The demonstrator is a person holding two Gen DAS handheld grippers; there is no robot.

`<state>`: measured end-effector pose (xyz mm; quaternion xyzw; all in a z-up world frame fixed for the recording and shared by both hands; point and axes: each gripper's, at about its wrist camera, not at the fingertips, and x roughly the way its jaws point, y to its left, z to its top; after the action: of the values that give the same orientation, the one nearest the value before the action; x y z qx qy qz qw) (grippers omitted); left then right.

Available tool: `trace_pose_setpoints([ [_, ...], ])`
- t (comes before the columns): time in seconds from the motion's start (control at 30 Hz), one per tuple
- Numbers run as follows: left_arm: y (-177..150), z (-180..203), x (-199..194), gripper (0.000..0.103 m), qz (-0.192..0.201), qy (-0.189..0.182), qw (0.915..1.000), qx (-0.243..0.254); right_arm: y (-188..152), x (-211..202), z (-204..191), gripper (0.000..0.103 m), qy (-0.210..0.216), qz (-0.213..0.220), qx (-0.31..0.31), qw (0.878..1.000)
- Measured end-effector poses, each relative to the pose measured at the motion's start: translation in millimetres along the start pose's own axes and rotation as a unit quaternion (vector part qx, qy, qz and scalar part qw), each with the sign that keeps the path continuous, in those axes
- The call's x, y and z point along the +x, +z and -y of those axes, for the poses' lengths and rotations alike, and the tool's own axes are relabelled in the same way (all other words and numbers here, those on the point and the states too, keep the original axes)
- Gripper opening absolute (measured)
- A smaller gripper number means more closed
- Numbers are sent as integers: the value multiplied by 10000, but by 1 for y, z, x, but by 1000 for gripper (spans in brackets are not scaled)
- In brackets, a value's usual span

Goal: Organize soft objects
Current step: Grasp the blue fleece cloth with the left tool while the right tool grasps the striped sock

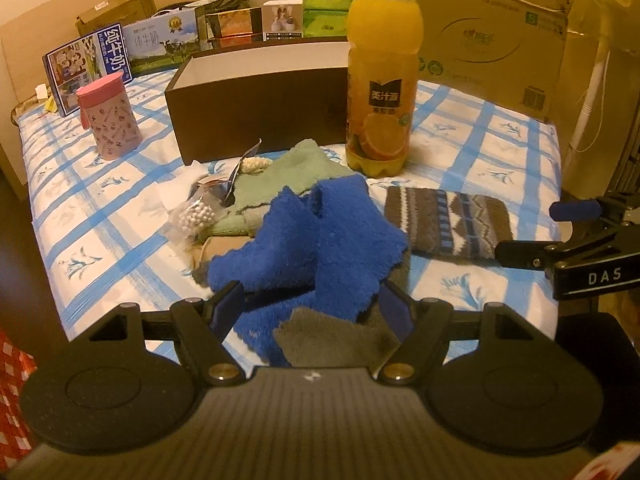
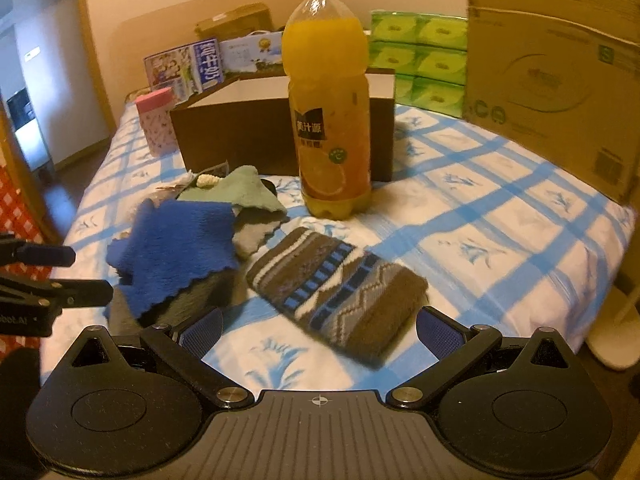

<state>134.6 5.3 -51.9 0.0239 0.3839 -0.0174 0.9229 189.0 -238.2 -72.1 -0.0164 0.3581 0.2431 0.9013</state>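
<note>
A fluffy blue cloth (image 1: 320,240) (image 2: 180,248) lies crumpled on the checked bedsheet over a grey cloth (image 1: 336,340), with a pale green cloth (image 1: 296,172) (image 2: 240,192) behind them. My left gripper (image 1: 312,310) (image 2: 80,274) is open, its fingers on either side of the near edge of the blue and grey cloths. A brown, white and blue striped sock (image 1: 448,224) (image 2: 336,292) lies flat to the right. My right gripper (image 2: 320,332) (image 1: 548,232) is open just short of the sock's near end. An open brown box (image 1: 256,108) (image 2: 240,136) stands behind the cloths.
A tall orange juice bottle (image 1: 380,80) (image 2: 328,120) stands in front of the box's right end. A pink cup (image 1: 110,120) is at the left, a bag of white beads (image 1: 196,216) by the cloths. Cardboard box (image 1: 488,32) and green tissue packs (image 2: 420,60) line the back.
</note>
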Motion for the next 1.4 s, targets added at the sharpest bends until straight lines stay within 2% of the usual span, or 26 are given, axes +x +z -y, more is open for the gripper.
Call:
trace_pose_setpoints([
  [0.2,10,-3,22,72,3,35,10000,10,13,37,17,103,265,-34,-309,9992],
  [0.47,19,-6,45,72,-40,72,10000,24,26,83,47,103,430,-112,-289,9986],
  [0.63,21,-9,53,72,-77,76,9999,-2,32,111,66,103,924,-444,48,9947],
  [0.7,21,-9,53,72,-82,67,9999,-8,30,111,67,102,1059,-511,120,9930],
  [0.77,20,-10,52,72,-64,48,10000,-11,27,103,64,93,1125,-424,55,9927],
  [0.93,18,-9,49,75,-29,-108,9999,34,18,84,59,92,1508,-459,124,9874],
  [1.1,18,-4,56,78,6,-85,9999,146,4,78,38,93,1317,-591,-200,9893],
  [1.23,20,-7,67,76,-24,-86,9999,66,-4,81,18,92,899,-575,-651,9922],
  [1.27,20,-7,69,72,-15,-130,9999,40,-5,81,15,91,825,-535,-701,9927],
  [1.3,20,-8,70,57,9,-210,9998,25,-7,80,13,82,802,-477,-732,9929],
  [1.33,20,-8,71,34,33,-289,9996,16,-8,79,11,76,781,-434,-780,9929],
  [1.37,20,-9,71,26,40,-377,9993,-2,-8,77,9,68,742,-384,-825,9931],
  [1.4,20,-9,70,13,31,-481,9988,-22,-8,75,8,56,732,-323,-847,9932],
])
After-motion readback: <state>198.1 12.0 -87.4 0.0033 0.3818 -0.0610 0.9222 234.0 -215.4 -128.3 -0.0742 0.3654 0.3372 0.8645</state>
